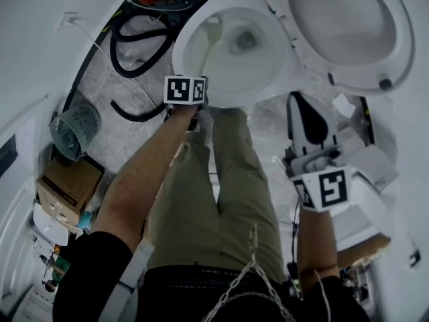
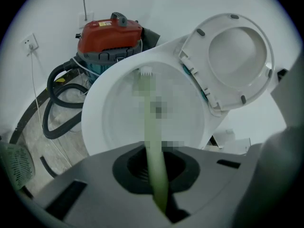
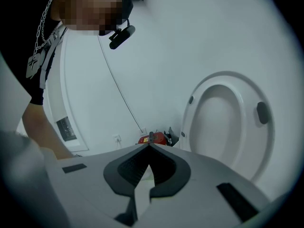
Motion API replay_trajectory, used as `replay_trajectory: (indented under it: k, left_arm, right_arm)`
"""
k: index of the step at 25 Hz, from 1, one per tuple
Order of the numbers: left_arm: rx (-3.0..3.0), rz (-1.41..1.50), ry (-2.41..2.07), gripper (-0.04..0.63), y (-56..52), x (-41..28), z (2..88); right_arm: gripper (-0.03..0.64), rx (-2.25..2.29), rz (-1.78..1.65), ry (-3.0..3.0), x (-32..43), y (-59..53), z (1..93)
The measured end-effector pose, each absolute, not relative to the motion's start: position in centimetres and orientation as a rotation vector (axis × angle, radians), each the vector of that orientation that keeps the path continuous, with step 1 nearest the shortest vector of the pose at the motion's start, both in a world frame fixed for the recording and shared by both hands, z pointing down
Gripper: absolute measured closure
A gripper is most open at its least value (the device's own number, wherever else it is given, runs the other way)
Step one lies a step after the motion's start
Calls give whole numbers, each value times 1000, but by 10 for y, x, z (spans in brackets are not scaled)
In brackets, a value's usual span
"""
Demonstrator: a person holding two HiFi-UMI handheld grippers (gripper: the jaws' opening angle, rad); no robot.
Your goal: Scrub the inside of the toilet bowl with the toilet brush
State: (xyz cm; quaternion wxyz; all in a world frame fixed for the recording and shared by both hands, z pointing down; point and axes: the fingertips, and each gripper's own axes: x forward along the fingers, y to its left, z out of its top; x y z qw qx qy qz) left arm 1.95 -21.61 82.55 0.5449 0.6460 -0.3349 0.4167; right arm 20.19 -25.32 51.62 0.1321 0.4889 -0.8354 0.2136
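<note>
item 1: your left claw (image 2: 153, 151). jaws are clamped on the toilet brush (image 2: 154, 141), with the pale green handle running out between them. seen from your head, this claw (image 1: 190, 104) sits at the near rim of the toilet bowl (image 1: 194, 69), its marker cube on top.

item 2: toilet brush. the handle extends straight ahead of the left claw and down into the bowl. its white bristle head (image 2: 145, 72) is at the far inner wall, well ahead of the jaws. the middle of the handle is blurred over. in the head view the handle (image 1: 212, 40) lies inside the bowl, left of the drain.

item 3: toilet bowl (image 2: 95, 118). white, open, directly ahead of and below the left claw.

item 4: seat and lid (image 2: 232, 56). raised, ahead and to the right of the left claw. they also fill the space ahead-right of your right claw (image 3: 148, 148).

item 5: right claw (image 1: 305, 113). jaws are closed tip to tip with nothing held. it is off to the right of the bowl, well apart from the left claw, and pointing upward.

item 6: red vacuum cleaner (image 2: 109, 34). ahead-left of the left claw, behind the bowl and against the wall. it is small and far ahead of the right claw's tips (image 3: 153, 139).

item 7: black hose (image 2: 57, 103). looped on the floor to the left of the left claw.

item 8: wall socket (image 2: 29, 41). far left of the left claw, with a thin cable hanging from it.

item 9: mesh basket (image 1: 74, 129) and cardboard box (image 1: 67, 186). on the floor to the left of and behind the left claw.
</note>
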Motion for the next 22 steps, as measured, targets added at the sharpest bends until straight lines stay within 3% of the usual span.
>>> replay_trajectory:
  k: [22]
  left_arm:
    - [1700, 1256, -693, 595, -246, 77, 846]
  right_arm:
    - [624, 1371, 566, -2484, 203, -270, 510]
